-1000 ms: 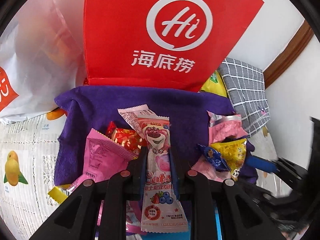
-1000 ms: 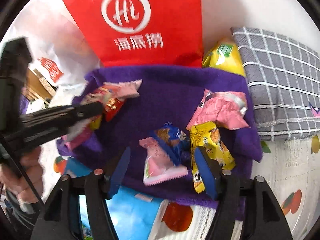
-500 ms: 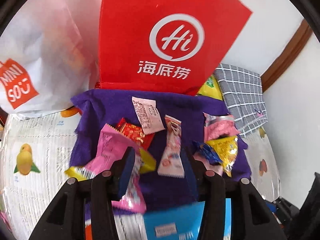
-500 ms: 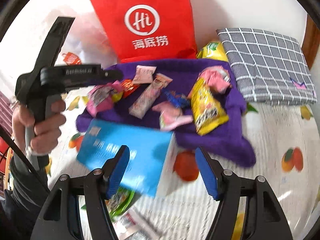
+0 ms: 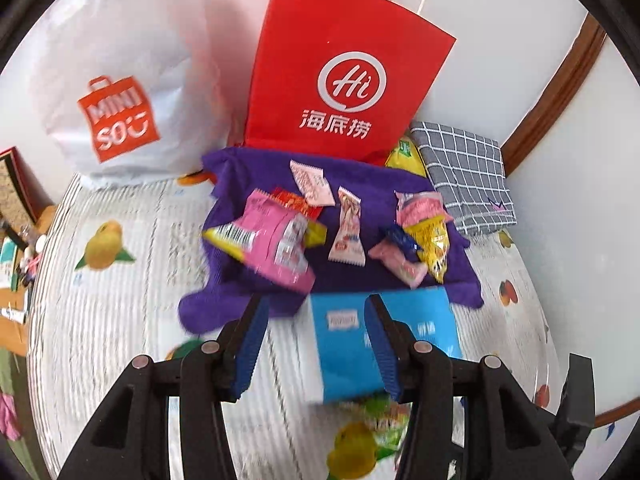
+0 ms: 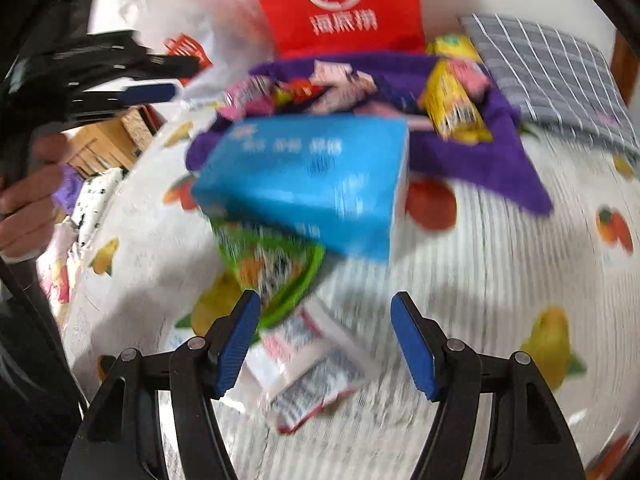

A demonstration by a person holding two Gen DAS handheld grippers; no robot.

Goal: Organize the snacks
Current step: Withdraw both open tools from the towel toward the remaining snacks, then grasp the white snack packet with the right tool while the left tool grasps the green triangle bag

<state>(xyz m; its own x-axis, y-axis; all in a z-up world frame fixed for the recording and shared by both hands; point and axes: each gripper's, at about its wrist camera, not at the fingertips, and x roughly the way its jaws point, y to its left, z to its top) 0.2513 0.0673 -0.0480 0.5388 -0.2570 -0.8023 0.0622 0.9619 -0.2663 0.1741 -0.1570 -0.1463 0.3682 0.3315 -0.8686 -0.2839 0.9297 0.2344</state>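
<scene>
The left gripper (image 5: 314, 344) hangs with jaws parted and empty; they have just been opening, and nothing sits between them now. Up in the middle of the left wrist frame, the snack packets are scattered on the purple cloth (image 5: 248, 168): the pink-and-white bar (image 5: 347, 229) lies alone at centre, a pink packet (image 5: 276, 240) to its left, a yellow packet (image 5: 432, 240) to its right.

Over to the right wrist view: the right gripper (image 6: 326, 340) is spread wide too, gripping nothing, poised above a crinkly white wrapper (image 6: 308, 372) at lower centre, with a green packet (image 6: 276, 272) tucked partly under the blue box (image 6: 304, 184).

These packets look light, soft and slick, so I'd expect them to slide or crumple. Best bet is pinching a flat sealed end or across the narrow middle. The box looks stiffer; take it across its short sides.
</scene>
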